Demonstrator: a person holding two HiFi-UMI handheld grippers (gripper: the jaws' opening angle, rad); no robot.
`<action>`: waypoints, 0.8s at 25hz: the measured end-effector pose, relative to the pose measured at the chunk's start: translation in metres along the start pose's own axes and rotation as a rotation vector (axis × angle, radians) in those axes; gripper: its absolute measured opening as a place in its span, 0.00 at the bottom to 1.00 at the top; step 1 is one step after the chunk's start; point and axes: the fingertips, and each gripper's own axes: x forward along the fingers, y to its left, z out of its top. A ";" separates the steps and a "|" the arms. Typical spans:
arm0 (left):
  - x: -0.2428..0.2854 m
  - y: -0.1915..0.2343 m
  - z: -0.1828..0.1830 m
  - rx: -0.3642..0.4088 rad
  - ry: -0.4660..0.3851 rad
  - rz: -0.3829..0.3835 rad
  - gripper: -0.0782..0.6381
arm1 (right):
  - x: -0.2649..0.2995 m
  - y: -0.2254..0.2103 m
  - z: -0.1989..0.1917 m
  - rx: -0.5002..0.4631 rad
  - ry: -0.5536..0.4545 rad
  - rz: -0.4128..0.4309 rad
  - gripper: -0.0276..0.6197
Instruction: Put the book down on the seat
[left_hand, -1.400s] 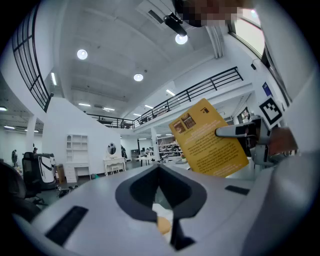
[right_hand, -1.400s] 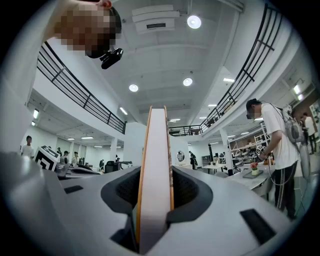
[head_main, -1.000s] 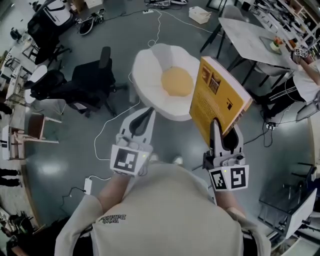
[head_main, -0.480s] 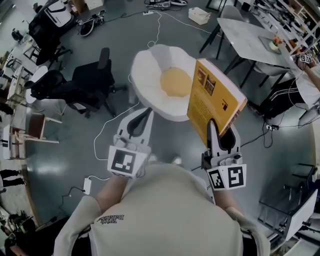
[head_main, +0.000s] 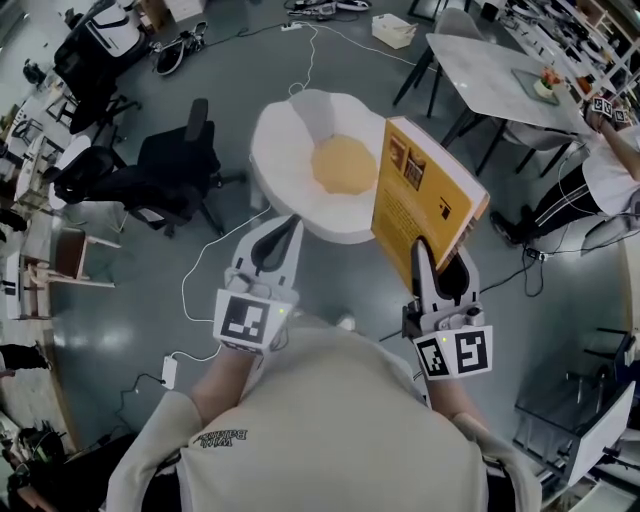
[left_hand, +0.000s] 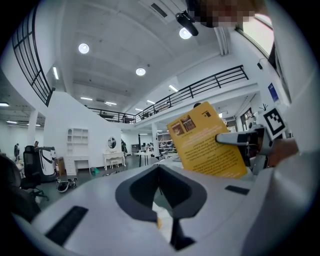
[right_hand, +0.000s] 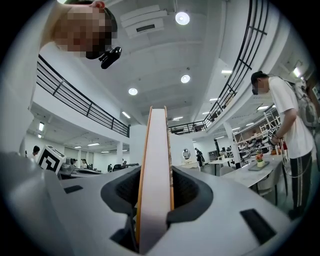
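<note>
Holding the book (head_main: 425, 195) upright, your right gripper (head_main: 440, 262) stays clamped on its lower edge. Since a second ago the book has drifted left and now overlaps the right rim of the egg-shaped seat (head_main: 285, 150). Your left gripper (head_main: 272, 240) hangs empty, jaws together.

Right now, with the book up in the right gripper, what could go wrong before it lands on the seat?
1. Slip or pivot: the right gripper pinches the book by its lower edge only, so most of the book stands unsupported above. The left gripper is empty and gives no support.
2. Bad landing: the seat is bowl-shaped around a yellow cushion. A book set on the sloped rim may slide off to the floor.
</note>
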 end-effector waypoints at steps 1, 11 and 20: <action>0.003 -0.003 -0.002 0.012 0.000 -0.003 0.12 | -0.002 -0.005 -0.001 0.005 -0.001 0.000 0.27; 0.032 -0.053 -0.004 0.003 0.049 -0.059 0.12 | -0.032 -0.068 -0.021 0.026 0.029 -0.115 0.27; 0.031 -0.078 -0.001 0.097 0.046 -0.058 0.12 | -0.058 -0.080 -0.018 0.048 0.006 -0.126 0.27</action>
